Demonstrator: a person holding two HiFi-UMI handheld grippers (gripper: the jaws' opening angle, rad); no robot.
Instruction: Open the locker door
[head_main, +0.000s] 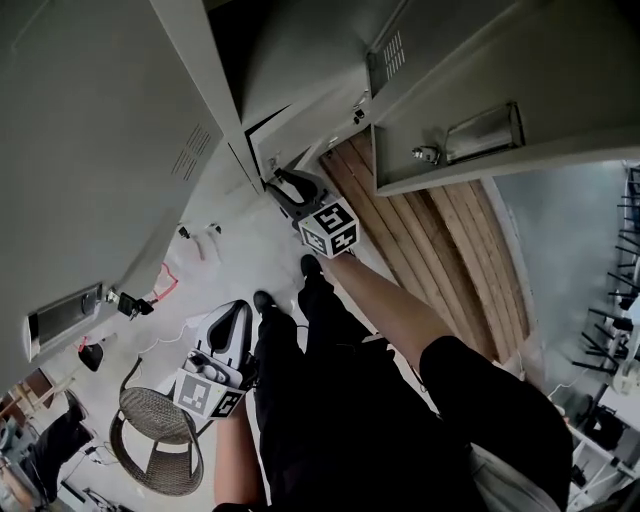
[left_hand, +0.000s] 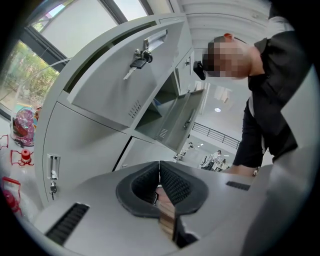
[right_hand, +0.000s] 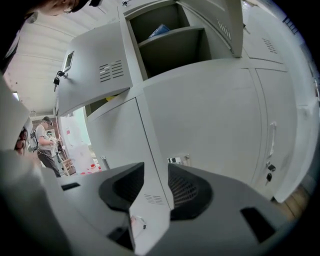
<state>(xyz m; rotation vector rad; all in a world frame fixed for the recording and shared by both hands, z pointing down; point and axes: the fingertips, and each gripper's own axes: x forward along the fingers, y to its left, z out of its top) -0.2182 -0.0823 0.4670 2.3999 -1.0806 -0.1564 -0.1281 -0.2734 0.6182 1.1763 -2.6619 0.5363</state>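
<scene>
At lower left of the head view my left gripper hangs beside dark trousers that hide the floor; its own view shows the jaws closed tip to tip, empty. Toward centre, my right gripper straddles the locker door edge, jaws apart, not pinching it. The door hides part of the left pad, and its handle is out of sight.

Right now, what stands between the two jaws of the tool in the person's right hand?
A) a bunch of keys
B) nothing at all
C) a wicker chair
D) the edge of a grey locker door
D: in the right gripper view the right gripper has its jaws apart, and the edge of the locker door runs up between them.
</scene>
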